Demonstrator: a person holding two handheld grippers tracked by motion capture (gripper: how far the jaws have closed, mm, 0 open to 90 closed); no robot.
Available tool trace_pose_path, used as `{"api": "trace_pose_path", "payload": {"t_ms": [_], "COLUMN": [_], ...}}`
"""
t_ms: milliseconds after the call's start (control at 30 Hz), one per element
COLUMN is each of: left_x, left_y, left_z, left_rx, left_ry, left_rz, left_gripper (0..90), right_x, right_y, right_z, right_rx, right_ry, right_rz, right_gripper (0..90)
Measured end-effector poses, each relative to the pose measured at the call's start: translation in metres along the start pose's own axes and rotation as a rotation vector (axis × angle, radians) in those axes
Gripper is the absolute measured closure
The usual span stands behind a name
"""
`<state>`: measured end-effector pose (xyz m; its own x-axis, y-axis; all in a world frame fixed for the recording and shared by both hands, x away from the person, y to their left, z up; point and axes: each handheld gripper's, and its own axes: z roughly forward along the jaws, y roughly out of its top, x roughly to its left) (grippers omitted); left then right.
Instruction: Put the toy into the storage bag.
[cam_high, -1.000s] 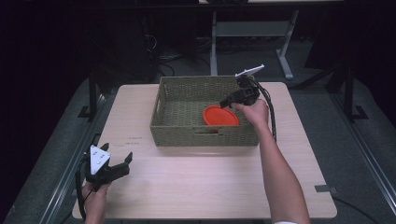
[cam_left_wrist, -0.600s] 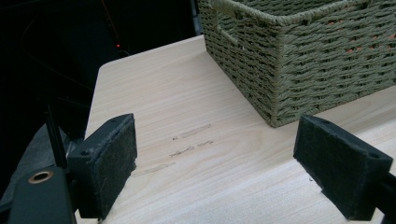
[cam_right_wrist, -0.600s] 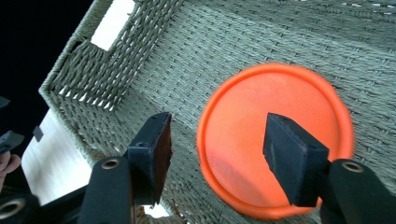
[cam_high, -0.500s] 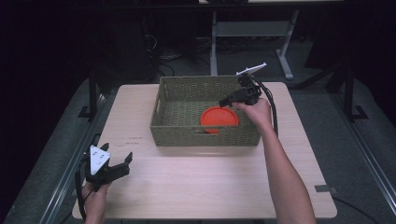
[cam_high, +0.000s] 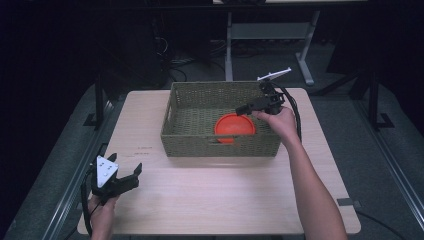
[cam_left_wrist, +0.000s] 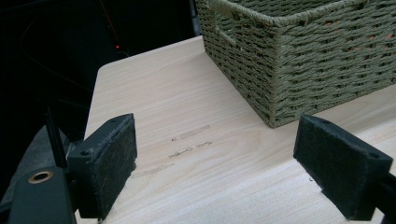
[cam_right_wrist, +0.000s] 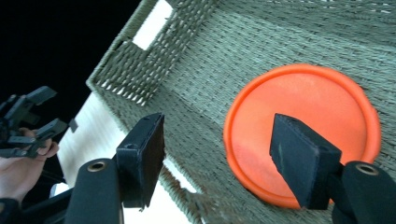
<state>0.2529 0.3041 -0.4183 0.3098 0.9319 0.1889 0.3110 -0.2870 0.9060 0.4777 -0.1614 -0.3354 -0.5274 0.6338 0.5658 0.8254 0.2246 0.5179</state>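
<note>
High view: the right gripper (cam_high: 245, 108) hangs over the right part of the woven basket (cam_high: 175, 100), higher and further toward the basket's right rim than a second ago — it has lifted off the orange disc (cam_high: 234, 126).
Orange disc: lies flat on the basket floor, right of centre, near the front wall; nothing touches it.
Right gripper view: the two black jaws stand wide apart with nothing between them; the disc (cam_right_wrist: 303, 130) shows below and beyond them, apart from both pads.
Left gripper: (cam_high: 122, 176) stays where it was at the table's front-left corner, resting low by the table (cam_high: 225, 200) edge — jaws spread, empty.
Left gripper view: jaws parted over bare wood, the basket's corner (cam_left_wrist: 289, 60) ahead and well apart.
What changed: only the right hand (cam_high: 280, 120) has moved, up and away from the disc.
Meaning: the disc looks placed and released — the drop into the basket seems done, and the hand appears free to withdraw.
</note>
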Motion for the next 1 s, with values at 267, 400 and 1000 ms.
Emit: {"api": "trace_pose_path", "payload": {"t_ms": [267,400,1000], "left_x": [0.000,0.000,-0.001], "left_y": [0.000,0.000,0.000], "left_z": [0.000,0.000,0.000], "left_rx": [0.001,0.000,0.002], "left_ry": [0.000,-0.001,-0.002], "left_rz": [0.002,0.001,0.008], "left_gripper": [12.7,12.8,12.8], "right_x": [0.007,0.011,0.015], "right_y": [-0.007,-0.011,-0.044], "right_z": [-0.017,-0.025,-0.051], "right_rx": [-0.012,-0.020,-0.040], "right_ry": [0.024,0.034,0.055], "right_rz": [-0.024,-0.041,-0.076], "right_gripper": [31.8,31.4,26.7]}}
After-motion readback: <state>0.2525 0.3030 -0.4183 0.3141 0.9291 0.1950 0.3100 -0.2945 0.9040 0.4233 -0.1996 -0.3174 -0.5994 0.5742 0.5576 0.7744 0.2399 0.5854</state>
